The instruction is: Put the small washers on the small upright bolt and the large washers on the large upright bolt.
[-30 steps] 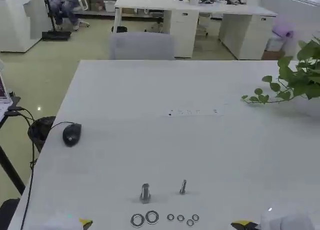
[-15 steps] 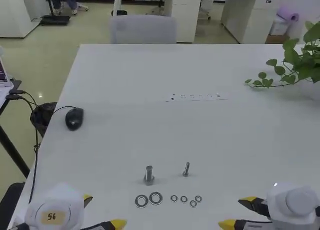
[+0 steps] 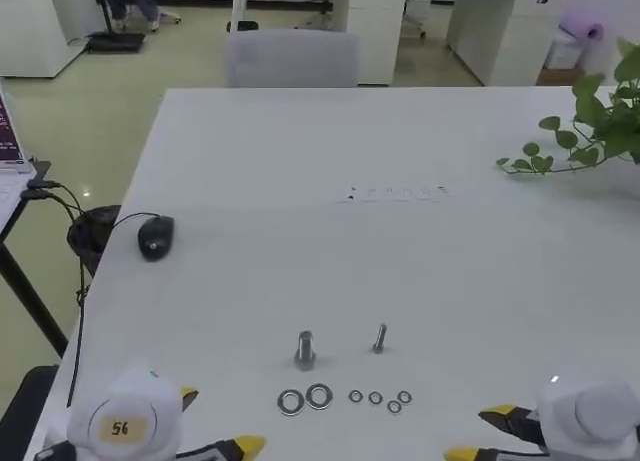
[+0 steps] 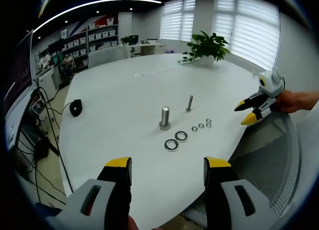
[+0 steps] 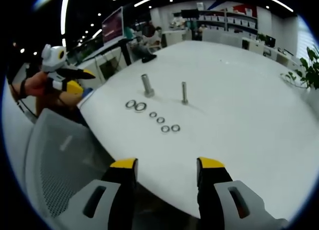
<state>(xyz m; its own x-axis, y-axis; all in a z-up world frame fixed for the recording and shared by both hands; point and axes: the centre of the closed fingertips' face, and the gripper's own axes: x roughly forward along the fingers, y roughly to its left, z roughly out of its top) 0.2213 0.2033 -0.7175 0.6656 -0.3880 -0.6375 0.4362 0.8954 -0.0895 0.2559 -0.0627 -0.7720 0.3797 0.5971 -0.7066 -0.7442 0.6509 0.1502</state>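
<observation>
A large upright bolt (image 3: 305, 349) and a thinner small upright bolt (image 3: 380, 338) stand near the table's front edge. In front of them lie two large washers (image 3: 305, 399) and several small washers (image 3: 380, 400) in a loose row. My left gripper (image 3: 220, 421) hovers at the lower left, open and empty. My right gripper (image 3: 475, 433) hovers at the lower right, also open and empty. The left gripper view has the large bolt (image 4: 164, 118), the small bolt (image 4: 190, 103) and the large washers (image 4: 176, 140) ahead of its jaws. In the right gripper view the small washers (image 5: 164, 122) lie nearest.
A black mouse (image 3: 155, 237) with its cable lies at the table's left edge. A leafy plant (image 3: 590, 131) stands at the far right. A grey chair (image 3: 290, 59) sits behind the white table (image 3: 400, 271). A faint label strip (image 3: 395, 192) lies mid-table.
Both grippers have come up into the head view from the bottom edge. The camera tilted down a little. Bolts and washers have not moved on the table.
</observation>
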